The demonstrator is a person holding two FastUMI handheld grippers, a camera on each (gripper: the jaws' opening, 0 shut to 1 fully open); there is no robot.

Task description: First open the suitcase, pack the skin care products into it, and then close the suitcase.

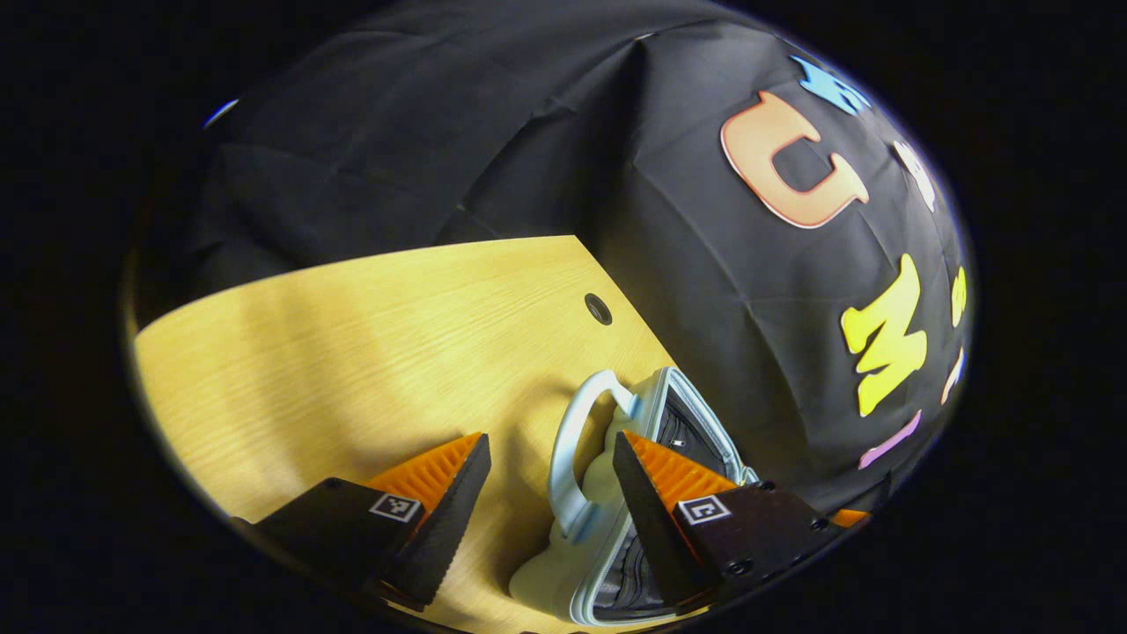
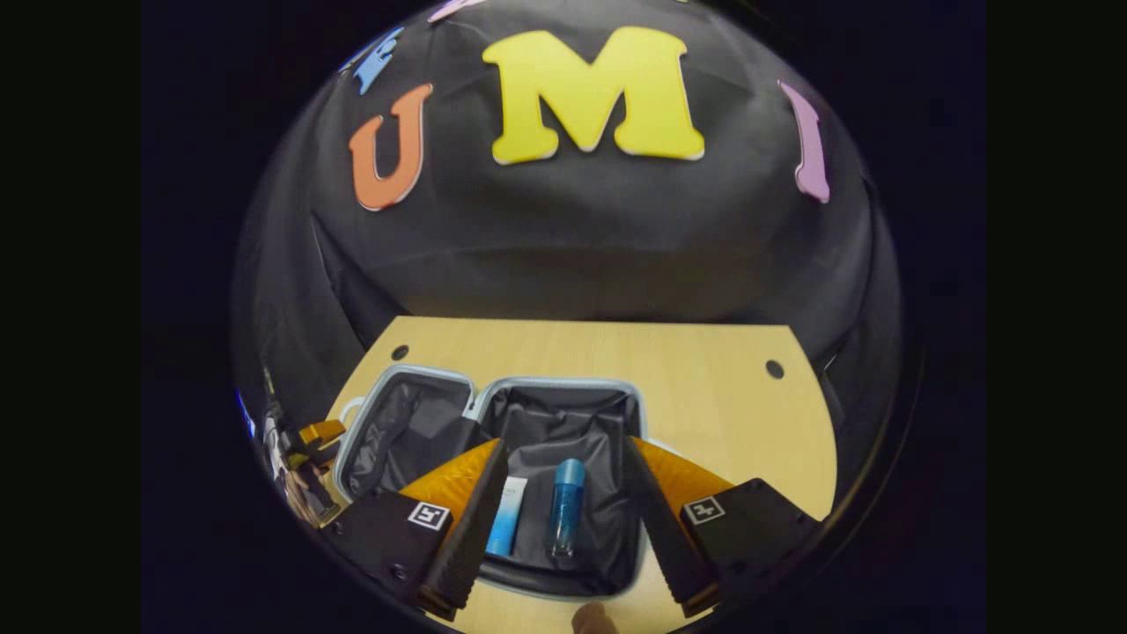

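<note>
Suitcase [image 2: 493, 414] open, right claw [image 2: 563, 519] spread above

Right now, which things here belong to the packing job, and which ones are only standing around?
Job: open suitcase, blue bottle and white-blue tube lying in its right half, suitcase handle.
Not job: wooden table, round table hole.

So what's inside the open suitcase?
In the suitcase, a blue bottle and a blue-white tube lie on dark lining; the right gripper's fingers cover some lining.

Light wooden table [image 2: 704, 387], two round holes near far corners; open suitcase [image 2: 493, 392] lying flat on it.
</note>
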